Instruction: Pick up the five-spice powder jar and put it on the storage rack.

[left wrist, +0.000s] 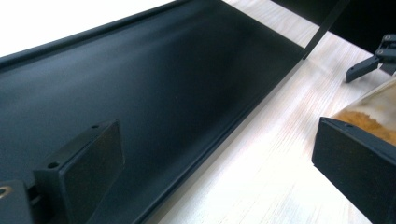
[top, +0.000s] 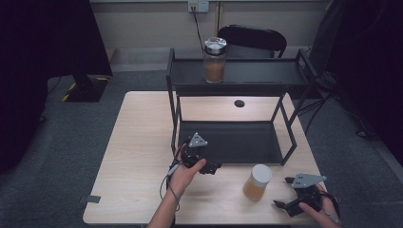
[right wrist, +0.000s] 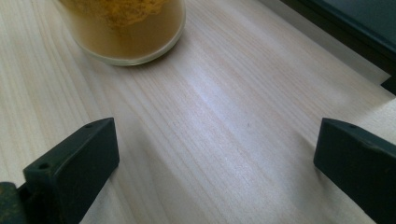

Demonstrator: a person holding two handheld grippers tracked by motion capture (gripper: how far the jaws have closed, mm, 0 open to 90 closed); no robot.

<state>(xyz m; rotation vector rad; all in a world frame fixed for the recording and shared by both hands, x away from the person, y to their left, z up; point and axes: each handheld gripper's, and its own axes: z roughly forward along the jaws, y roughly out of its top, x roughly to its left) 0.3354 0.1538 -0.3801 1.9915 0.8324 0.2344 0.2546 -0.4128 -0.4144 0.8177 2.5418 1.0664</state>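
While both grippers are empty with jaws spread wide, the jar stands upright on the table between them, nearer the right gripper, which points toward it; the left gripper sits by the rack's lower shelf. From the left gripper view, the jar lies off to the right, beyond the right-hand jaw. From the right gripper view, the jar lies ahead and left of the gap: clear glass, brown powder inside, pale lid.

A light wooden tabletop is standing on grey carpet, with a black chair sitting behind it and a wall socket showing on the pale wall.
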